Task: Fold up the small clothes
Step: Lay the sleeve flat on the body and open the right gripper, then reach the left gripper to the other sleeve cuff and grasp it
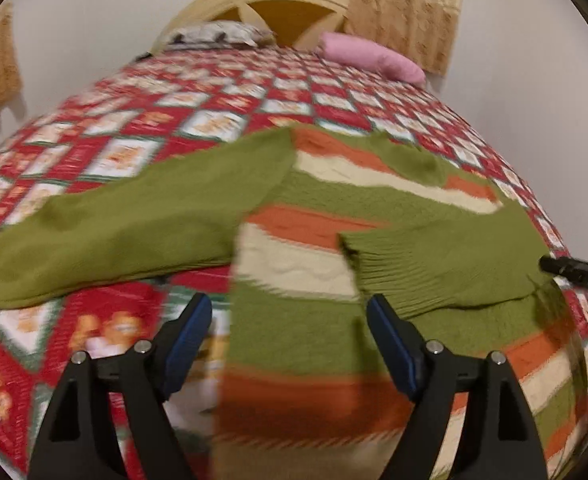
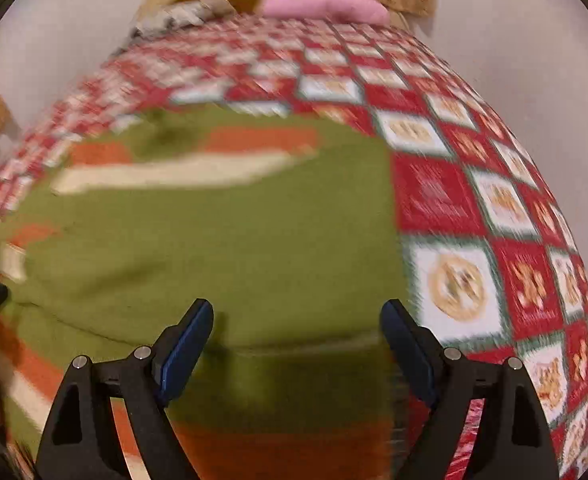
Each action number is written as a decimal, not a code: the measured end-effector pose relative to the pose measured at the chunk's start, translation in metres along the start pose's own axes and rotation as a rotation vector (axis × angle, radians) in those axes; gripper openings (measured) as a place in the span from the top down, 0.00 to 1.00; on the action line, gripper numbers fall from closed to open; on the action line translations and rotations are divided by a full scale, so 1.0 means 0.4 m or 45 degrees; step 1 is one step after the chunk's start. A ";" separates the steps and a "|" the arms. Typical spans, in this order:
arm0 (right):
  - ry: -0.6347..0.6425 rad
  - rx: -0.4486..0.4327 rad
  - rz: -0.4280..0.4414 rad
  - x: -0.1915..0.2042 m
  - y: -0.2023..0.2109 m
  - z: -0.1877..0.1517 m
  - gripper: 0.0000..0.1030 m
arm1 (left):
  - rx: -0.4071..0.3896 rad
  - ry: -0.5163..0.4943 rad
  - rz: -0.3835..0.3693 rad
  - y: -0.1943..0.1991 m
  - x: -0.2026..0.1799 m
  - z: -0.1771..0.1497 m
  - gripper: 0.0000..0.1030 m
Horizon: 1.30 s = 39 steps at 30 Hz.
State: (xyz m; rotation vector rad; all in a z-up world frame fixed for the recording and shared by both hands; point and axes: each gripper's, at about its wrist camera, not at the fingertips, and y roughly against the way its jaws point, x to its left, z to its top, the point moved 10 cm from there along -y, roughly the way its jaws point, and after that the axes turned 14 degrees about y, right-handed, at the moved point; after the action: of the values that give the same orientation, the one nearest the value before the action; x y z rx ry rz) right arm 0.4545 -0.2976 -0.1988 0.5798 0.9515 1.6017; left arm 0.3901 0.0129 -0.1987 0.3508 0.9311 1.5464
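Red and white squares cover the bed (image 1: 142,152), with a pink pillow (image 1: 373,56) far back. On the bed lies the sweater (image 1: 294,320), green with orange and cream stripes. One sleeve (image 1: 445,264) is folded in across its body; the other sleeve (image 1: 106,232) lies out flat on the bed. It looks soft, thick and light, so it will likely bend and flop. A good place to grab is the cuff of the flat sleeve. The left gripper (image 1: 290,340) and the right gripper (image 2: 295,344) both stand wide above the knit, holding nothing.

Red patchwork bedspread (image 1: 142,152), pink pillow (image 1: 369,56), headboard (image 1: 278,0), curtain (image 1: 405,12)
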 end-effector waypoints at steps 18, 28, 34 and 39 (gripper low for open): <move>0.303 -0.133 0.195 0.468 -0.075 0.066 0.16 | -0.184 0.127 0.391 0.162 0.442 0.067 0.08; 0.293 -0.172 0.204 0.470 -0.081 0.067 0.15 | -0.179 0.468 0.507 0.233 0.731 0.072 0.08; 0.288 -0.185 0.209 0.469 -0.080 0.067 0.15 | -0.172 0.606 0.481 0.210 0.775 0.080 0.08; 0.283 -0.192 0.212 0.467 -0.078 0.066 0.15 | -0.179 0.693 0.481 0.169 0.811 0.121 0.22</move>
State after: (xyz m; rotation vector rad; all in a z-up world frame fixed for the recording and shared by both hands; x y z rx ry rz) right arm 0.4463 -0.1096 -0.2320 0.3899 0.9535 1.8987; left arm 0.3061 0.3370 -0.2118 -0.0068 1.2103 2.1012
